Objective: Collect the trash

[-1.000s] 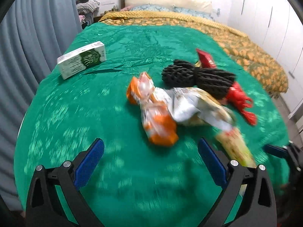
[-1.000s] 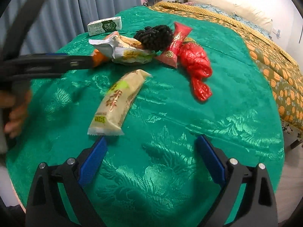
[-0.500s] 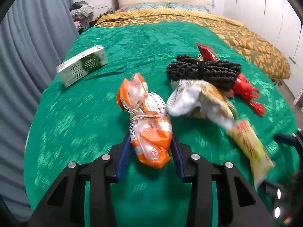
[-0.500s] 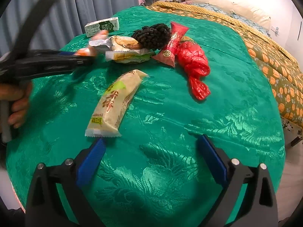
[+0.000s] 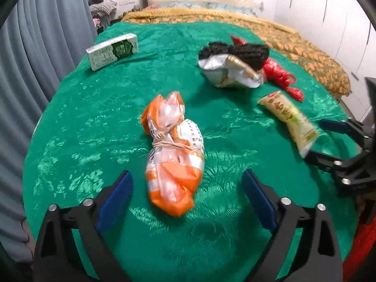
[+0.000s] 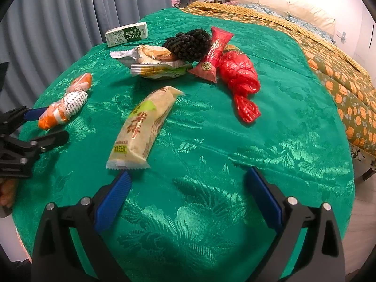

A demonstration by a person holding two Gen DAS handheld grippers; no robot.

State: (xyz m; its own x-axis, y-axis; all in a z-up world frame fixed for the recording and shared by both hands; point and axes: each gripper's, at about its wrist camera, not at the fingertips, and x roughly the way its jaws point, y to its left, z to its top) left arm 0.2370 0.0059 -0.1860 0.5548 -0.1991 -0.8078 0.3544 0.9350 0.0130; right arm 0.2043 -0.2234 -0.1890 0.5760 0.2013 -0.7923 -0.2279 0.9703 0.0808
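The orange bag, soft, light and probably slippery, lies between the spread fingers of the left claw, best pinched near its tied waist, while the right claw is also spread and holds nothing.

One milk carton, four snack wrappers, two knotted bags, one black net

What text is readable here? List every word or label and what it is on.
"米棒", as far as it reads: large red characters on the beige snack wrapper.
Milk carton: white characters, too blurred to read.
Orange bag: black print, too small.
Red sachet: round emblem, unreadable.
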